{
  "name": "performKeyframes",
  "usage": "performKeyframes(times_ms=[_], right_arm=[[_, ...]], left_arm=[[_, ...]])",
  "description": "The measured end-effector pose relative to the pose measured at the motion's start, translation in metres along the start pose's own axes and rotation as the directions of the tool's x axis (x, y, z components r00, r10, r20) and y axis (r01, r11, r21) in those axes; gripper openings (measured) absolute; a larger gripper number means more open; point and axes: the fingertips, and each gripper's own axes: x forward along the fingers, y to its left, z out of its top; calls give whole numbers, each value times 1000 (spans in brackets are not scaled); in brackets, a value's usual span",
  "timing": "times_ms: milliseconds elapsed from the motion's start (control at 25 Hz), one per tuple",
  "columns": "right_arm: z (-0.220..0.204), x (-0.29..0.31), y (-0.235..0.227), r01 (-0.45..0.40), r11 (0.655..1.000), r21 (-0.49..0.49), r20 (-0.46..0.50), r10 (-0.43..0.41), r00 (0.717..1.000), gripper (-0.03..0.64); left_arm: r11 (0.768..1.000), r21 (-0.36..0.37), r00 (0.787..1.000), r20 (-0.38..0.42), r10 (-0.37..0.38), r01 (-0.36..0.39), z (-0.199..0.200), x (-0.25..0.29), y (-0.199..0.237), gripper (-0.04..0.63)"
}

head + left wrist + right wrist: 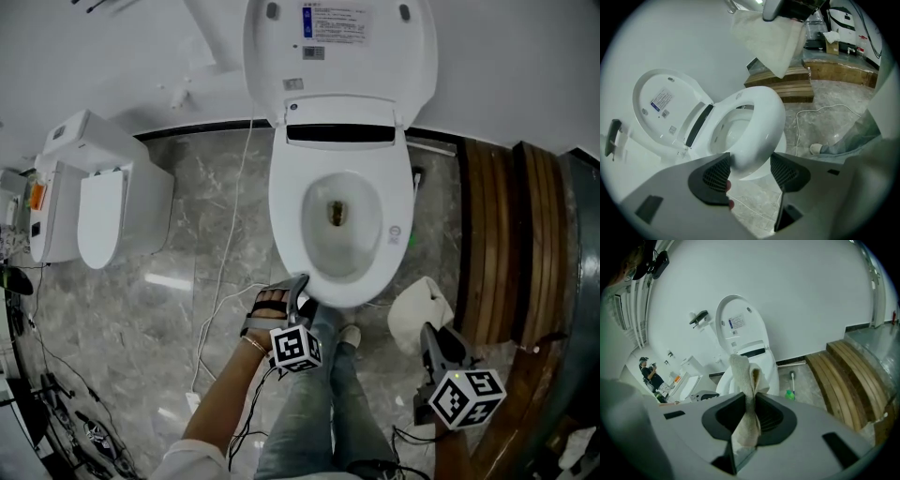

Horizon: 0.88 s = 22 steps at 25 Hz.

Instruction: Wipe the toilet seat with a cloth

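The white toilet has its lid (339,52) raised and its seat (291,202) down over the bowl. My left gripper (302,292) hangs just in front of the seat's front rim. Its jaws stand wide apart in the left gripper view, where the left gripper (750,171) holds nothing and the seat's front rim (761,126) shows between the pads. My right gripper (429,337) is lower right of the toilet, shut on a white cloth (420,314). In the right gripper view the cloth (746,385) stands pinched upright in the right gripper (749,405).
A second white toilet (98,202) stands at the left. Curved wooden steps (511,244) run along the right. A white cable (220,300) trails over the marble floor. A green-based brush (790,391) lies by the wall. My jeans legs (319,403) stand below the bowl.
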Motion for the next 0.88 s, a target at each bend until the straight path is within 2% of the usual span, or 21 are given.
performKeyframes(times_ms=[200, 520, 880], right_arm=[[-13, 8, -1, -3, 1000, 19, -22, 4, 1000, 75], [-23, 25, 0, -14, 1000, 23, -35, 15, 999, 75], [-43, 41, -12, 0, 1000, 20, -59, 1, 998, 75]], left_arm=[[999, -40, 1000, -4, -6, 6, -1, 4, -4, 272], [993, -45, 992, -44, -115, 113, -22, 36, -34, 275], [991, -44, 991, -41, -129, 127, -33, 58, -45, 275]])
